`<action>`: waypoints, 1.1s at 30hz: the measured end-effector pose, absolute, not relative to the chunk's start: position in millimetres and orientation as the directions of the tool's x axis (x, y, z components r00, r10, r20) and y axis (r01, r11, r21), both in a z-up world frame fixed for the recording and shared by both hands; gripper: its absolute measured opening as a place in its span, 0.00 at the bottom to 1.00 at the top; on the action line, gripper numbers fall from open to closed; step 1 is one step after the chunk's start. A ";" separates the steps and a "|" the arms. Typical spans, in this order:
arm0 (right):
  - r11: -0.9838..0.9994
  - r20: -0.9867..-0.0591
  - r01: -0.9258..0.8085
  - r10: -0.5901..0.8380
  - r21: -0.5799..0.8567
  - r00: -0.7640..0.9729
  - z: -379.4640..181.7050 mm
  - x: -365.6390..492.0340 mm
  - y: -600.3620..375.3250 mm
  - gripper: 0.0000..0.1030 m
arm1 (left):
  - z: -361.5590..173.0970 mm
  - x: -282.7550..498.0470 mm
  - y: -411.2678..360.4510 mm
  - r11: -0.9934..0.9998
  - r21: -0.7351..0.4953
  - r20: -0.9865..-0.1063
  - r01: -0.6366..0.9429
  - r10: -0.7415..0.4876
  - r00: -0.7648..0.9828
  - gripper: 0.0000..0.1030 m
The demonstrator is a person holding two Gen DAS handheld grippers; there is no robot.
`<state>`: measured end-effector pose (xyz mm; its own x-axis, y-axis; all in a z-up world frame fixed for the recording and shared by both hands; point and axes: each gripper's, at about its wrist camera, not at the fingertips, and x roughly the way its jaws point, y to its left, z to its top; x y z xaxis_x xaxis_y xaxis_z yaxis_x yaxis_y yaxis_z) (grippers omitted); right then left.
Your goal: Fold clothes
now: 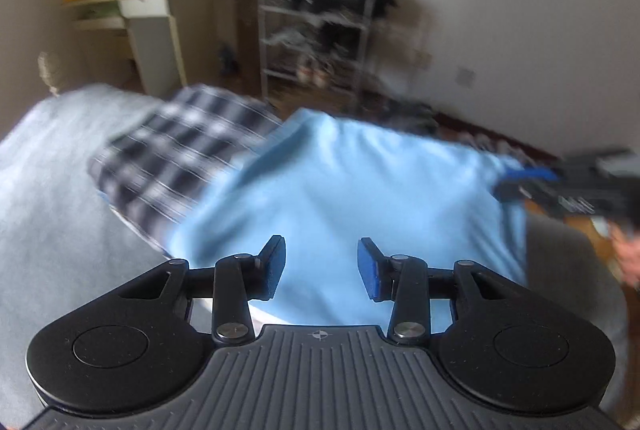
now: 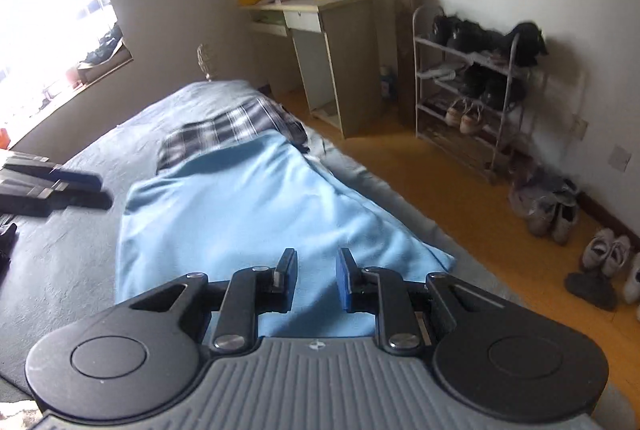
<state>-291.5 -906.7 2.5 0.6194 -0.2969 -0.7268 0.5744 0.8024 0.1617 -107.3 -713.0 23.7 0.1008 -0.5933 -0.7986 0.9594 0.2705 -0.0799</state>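
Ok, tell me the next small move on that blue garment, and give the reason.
Probably lower the right gripper onto the near edge of the light blue garment and close on it. Both grippers are open and hold nothing; the left gripper also hovers over the cloth, which lies spread on the bed, partly over a plaid garment.

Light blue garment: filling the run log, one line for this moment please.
stage: fold | left tongs: open | right tongs: open | light blue garment: unheld on bed
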 end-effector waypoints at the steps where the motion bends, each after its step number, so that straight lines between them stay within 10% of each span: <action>1: 0.781 -0.738 0.606 -0.318 0.152 0.595 -1.4 -294.9 -916.2 0.21 | 17.7 -117.0 -712.3 0.272 -0.085 -0.809 0.959 -0.581 0.093 0.38; 22: 0.877 -0.778 0.396 -0.043 0.271 0.627 8.6 -93.0 -928.7 0.22 | 1.0 -90.6 -633.4 0.495 -0.240 -0.824 0.835 -0.558 0.095 0.39; 33: 0.671 -0.730 0.696 -0.338 0.255 0.594 82.6 -152.3 -909.6 0.23 | 49.8 7.0 -464.9 0.590 -0.475 -0.666 0.653 -0.726 0.172 0.56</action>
